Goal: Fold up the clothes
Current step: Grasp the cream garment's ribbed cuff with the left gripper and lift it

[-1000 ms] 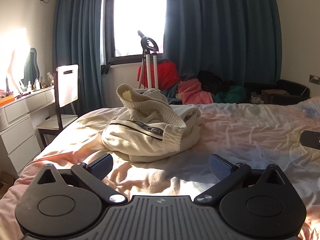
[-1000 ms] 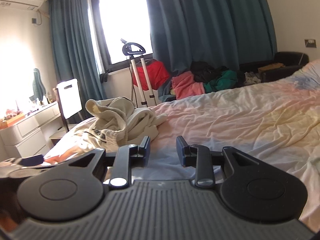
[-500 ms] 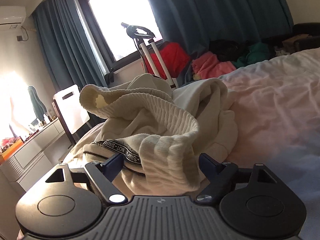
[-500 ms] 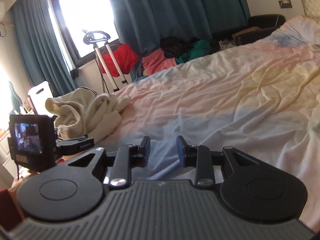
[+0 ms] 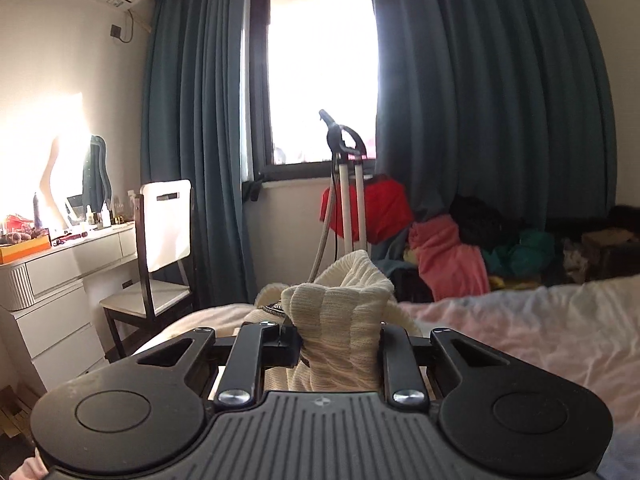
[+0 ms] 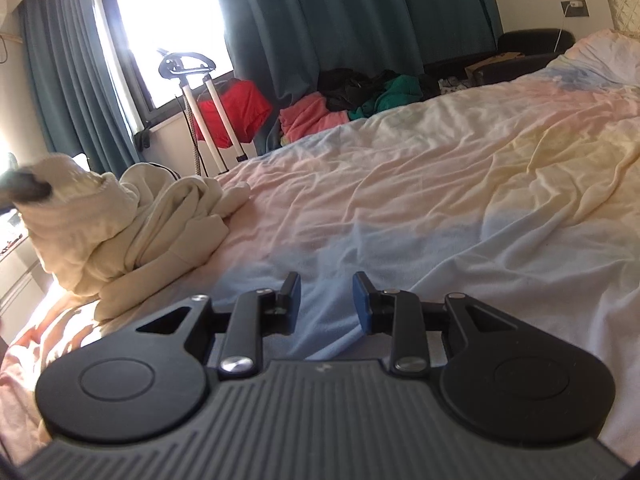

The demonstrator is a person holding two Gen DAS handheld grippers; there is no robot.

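Observation:
A cream sweatshirt (image 6: 132, 224) lies crumpled on the left side of the bed (image 6: 420, 184). My left gripper (image 5: 338, 344) is shut on its ribbed cream hem (image 5: 340, 312) and holds that part lifted; in the right wrist view the left gripper shows blurred at the far left edge (image 6: 24, 190), at the top of the raised cloth. My right gripper (image 6: 326, 300) hovers low over the sheet to the right of the sweatshirt, its jaws a narrow gap apart and empty.
A white chair (image 5: 160, 240) and white dresser (image 5: 52, 292) stand left of the bed. A garment steamer stand (image 5: 344, 184), a red garment (image 5: 380, 208) and a pile of pink, black and green clothes (image 5: 480, 240) sit under the curtained window.
My left gripper moved into the sweatshirt, closed on its ribbed hem and lifted it. My right gripper swung right and lower over the sheet, jaws unchanged.

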